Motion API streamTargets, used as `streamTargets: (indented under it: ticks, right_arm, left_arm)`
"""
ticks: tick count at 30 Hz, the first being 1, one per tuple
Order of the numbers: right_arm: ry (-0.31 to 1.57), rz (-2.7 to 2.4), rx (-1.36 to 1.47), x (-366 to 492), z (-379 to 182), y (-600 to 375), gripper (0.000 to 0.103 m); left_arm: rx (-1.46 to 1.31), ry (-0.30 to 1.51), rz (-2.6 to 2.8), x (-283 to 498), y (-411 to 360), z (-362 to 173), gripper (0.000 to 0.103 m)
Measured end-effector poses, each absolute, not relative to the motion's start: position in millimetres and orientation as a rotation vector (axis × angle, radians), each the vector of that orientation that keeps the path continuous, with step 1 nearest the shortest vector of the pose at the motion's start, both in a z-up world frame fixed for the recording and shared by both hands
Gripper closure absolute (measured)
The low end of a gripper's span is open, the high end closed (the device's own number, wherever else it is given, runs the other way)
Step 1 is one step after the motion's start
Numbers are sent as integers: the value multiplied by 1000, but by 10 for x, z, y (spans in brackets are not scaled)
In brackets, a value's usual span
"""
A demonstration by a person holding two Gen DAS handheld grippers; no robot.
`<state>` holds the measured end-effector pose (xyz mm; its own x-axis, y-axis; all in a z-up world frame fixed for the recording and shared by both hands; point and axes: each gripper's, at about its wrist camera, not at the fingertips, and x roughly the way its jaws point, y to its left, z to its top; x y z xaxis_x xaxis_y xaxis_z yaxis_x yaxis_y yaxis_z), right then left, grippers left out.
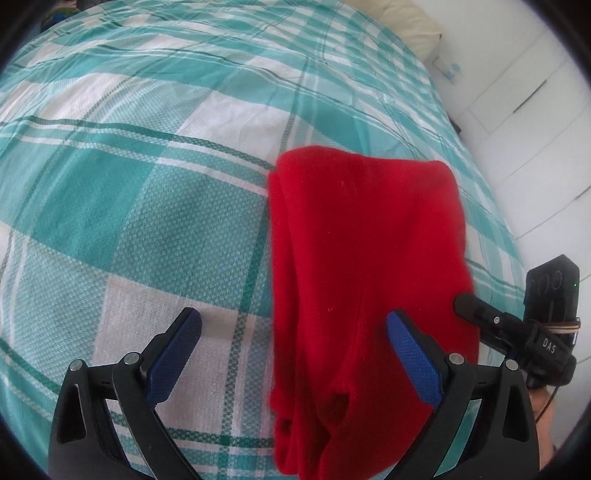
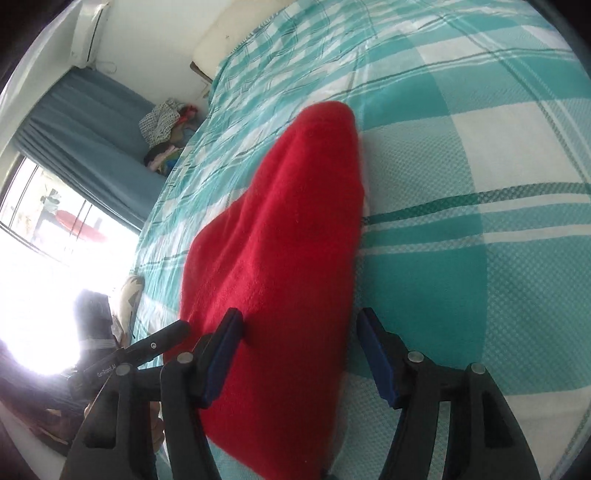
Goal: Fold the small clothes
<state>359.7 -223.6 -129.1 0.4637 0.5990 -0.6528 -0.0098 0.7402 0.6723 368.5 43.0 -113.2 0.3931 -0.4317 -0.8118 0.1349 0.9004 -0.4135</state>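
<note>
On the checked bedspread (image 1: 147,206) lies the red garment (image 1: 362,258), apparently folded lengthwise; left gripper (image 1: 291,354) and right gripper (image 2: 299,354) gape, holding nothing. Next: grasp one end, fold across.

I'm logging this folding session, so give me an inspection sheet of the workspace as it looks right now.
Surface: bed under a teal and white checked cover, lightly creased.
Job's things: one red garment, folded into a long shape, lying on the cover.
Clutter: heap of clothes beyond the bed's far edge; pillow at the head.
Grippers: left gripper open, one finger over the garment's edge; right gripper open, garment between its fingers, not pinched.
Cables: thin wire by the right gripper's body.
Surroundings: white cupboards, blue curtain, bright window, wall air conditioner.
</note>
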Motion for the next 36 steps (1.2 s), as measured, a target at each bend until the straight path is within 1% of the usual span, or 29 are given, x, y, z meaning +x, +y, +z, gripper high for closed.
streamTargets:
  ticks: [1, 2, 3, 4, 5, 6, 8, 11, 14, 22, 25, 28, 30, 32, 34, 36]
  right_arm:
    - [1035, 415, 652, 3616, -1313, -2196, 39]
    - [1035, 411, 635, 3635, -1321, -2164, 39]
    - [1032, 402, 619, 3651, -1314, -2142, 41]
    - [1030, 388, 600, 3658, -1295, -2127, 45]
    - [1031, 374, 572, 3659, -1275, -2109, 58]
    - [1028, 364, 539, 3653, -1248, -2078, 63]
    - [1008, 337, 429, 3626, -1145, -1960, 69]
    - [961, 303, 253, 3562, -949, -1732, 73]
    - [905, 308, 168, 3500, -721, -1604, 74]
    - [748, 376, 131, 3436, 83, -1477, 75]
    - [717, 405, 131, 3375, 270, -1461, 75]
    - [773, 419, 170, 3344, 129, -1518, 74]
    - [842, 415, 189, 3306, -120, -1567, 74]
    - [917, 403, 198, 3222, -425, -1620, 74]
    - [1001, 385, 202, 3117, -714, -1661, 70]
    - [1030, 351, 197, 2973, -879, -1743, 63]
  left_arm:
    - [-301, 1110, -373, 3689, 415, -1132, 3]
    - [-294, 1107, -376, 3691, 398, -1129, 9]
    - [-283, 1104, -385, 3690, 370, -1123, 19]
    - [-276, 1110, -407, 3691, 340, -1124, 47]
    - [-284, 1122, -436, 3691, 315, -1133, 70]
    - [-293, 1126, -437, 3682, 309, -1131, 75]
    - [-297, 1112, -419, 3655, 307, -1089, 83]
    - [-279, 1076, -411, 3596, 312, -951, 85]
    - [-275, 1038, -420, 3537, 367, -722, 86]
    - [-243, 878, -434, 3390, 556, 148, 85]
    - [-229, 859, -443, 3293, 569, 255, 85]
    - [-207, 921, -443, 3182, 510, 10, 84]
    - [-206, 995, -445, 3078, 462, -303, 83]
    - [-205, 1075, -433, 2960, 418, -642, 77]
    - [-160, 1092, -385, 2786, 397, -835, 76]
    - [-98, 1031, -350, 2569, 403, -809, 59]
